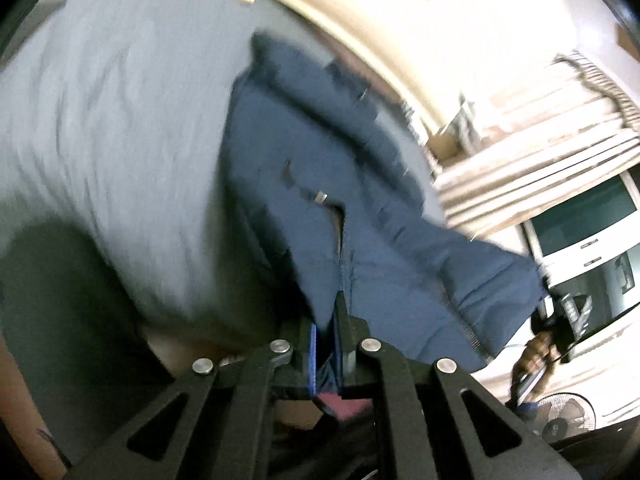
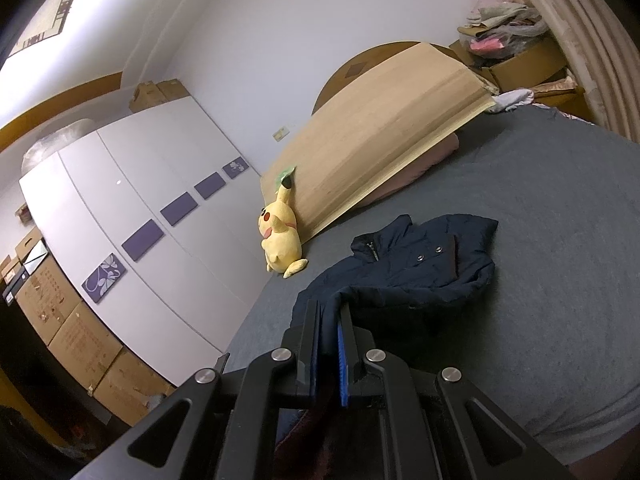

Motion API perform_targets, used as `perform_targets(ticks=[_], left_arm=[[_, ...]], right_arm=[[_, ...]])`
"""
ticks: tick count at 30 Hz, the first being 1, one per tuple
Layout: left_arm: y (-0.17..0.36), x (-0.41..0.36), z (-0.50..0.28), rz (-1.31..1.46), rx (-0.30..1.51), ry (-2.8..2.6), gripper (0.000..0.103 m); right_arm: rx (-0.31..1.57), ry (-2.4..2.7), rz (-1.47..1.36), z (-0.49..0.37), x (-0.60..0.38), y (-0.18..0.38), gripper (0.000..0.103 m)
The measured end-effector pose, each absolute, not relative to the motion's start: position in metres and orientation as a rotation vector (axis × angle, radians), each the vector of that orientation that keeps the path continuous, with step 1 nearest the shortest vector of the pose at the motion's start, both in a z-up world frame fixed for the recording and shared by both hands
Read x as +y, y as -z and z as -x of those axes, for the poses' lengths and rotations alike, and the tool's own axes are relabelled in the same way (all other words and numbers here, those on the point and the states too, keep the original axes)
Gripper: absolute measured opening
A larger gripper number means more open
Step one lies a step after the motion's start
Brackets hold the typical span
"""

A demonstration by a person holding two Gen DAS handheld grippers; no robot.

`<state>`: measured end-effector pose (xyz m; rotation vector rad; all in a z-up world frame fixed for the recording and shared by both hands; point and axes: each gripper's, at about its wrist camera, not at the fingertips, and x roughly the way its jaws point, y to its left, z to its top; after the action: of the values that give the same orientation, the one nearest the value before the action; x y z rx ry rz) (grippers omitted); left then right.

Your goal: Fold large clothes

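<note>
Navy jacket (image 2: 416, 276) lies on grey bed (image 2: 560, 240) beside white wardrobe (image 2: 132, 184).

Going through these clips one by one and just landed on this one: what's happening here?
A person with a handheld gripper in each hand is folding a navy puffer jacket on a bed with a grey sheet. Both the left gripper and the right gripper have their jaws shut on the jacket's fabric. In the left wrist view the picture is blurred and the jacket hangs up off the bed. The collar end lies flat, near a yellow plush toy by the headboard.
</note>
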<state>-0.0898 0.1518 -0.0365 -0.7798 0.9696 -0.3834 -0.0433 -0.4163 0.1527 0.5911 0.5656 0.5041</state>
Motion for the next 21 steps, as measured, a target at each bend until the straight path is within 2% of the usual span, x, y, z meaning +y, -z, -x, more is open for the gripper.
perform_targets(ticks=[8, 21], left_arm=[[-0.027, 0.158, 0.051, 0.717, 0.757, 0.387, 0.007], [-0.053, 0.143, 0.02, 0.596, 0.684, 0.268, 0.007]], right_arm=[[0.532, -0.478, -0.652, 0.037, -0.433, -0.148, 0.008], [0.534, -0.433, -0.65, -0.008, -0.447, -0.143, 0.008]])
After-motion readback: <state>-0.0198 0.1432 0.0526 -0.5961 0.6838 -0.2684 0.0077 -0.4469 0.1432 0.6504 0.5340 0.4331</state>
